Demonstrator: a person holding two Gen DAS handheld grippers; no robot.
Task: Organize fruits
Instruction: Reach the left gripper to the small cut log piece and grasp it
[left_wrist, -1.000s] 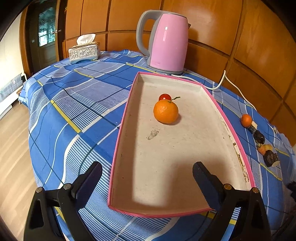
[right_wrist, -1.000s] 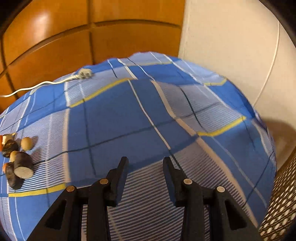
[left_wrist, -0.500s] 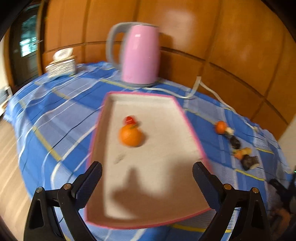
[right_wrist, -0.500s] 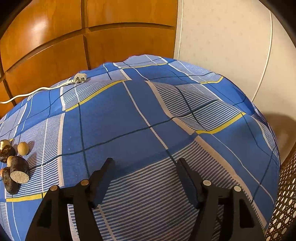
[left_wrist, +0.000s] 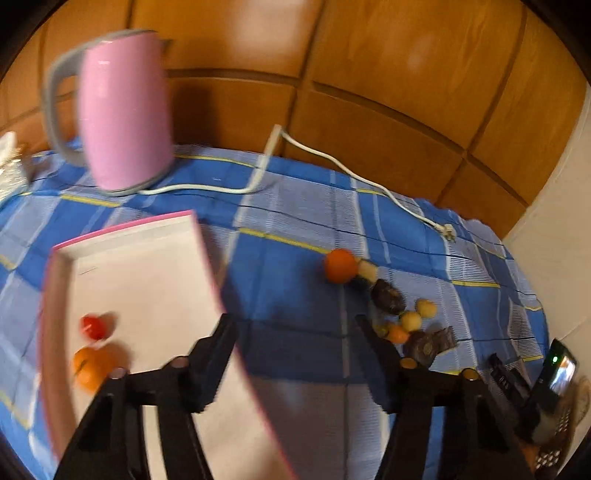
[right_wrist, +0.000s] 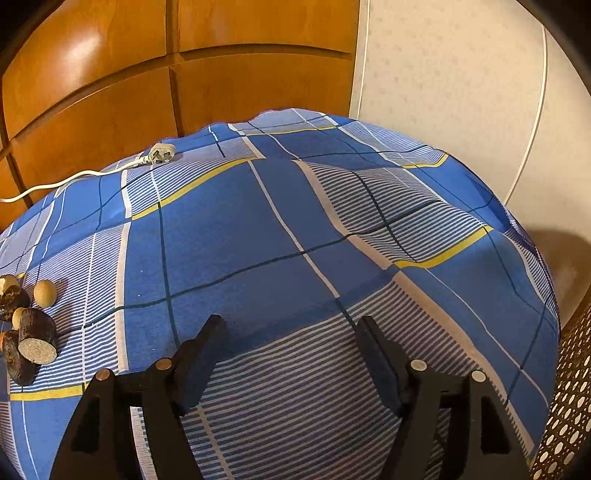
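Fruit lies two ways: orange (left_wrist: 90, 369) and tomato (left_wrist: 94, 326) in the tray (left_wrist: 155, 266) at nine o'clock; another orange (left_wrist: 340, 266) on the worktop (right_wrist: 240, 229) at one o'clock, probably light, firm, apt to roll; grip across its middle; left tool (left_wrist: 295, 354), just narrowing, and right tool (right_wrist: 290, 354), just widening, both released and empty.

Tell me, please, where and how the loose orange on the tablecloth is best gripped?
Grip the orange across its round middle, coming from above and from its open left side. A pale chunk touches its right side, so a finger there would likely knock it. Being round, it may roll, so close gently.
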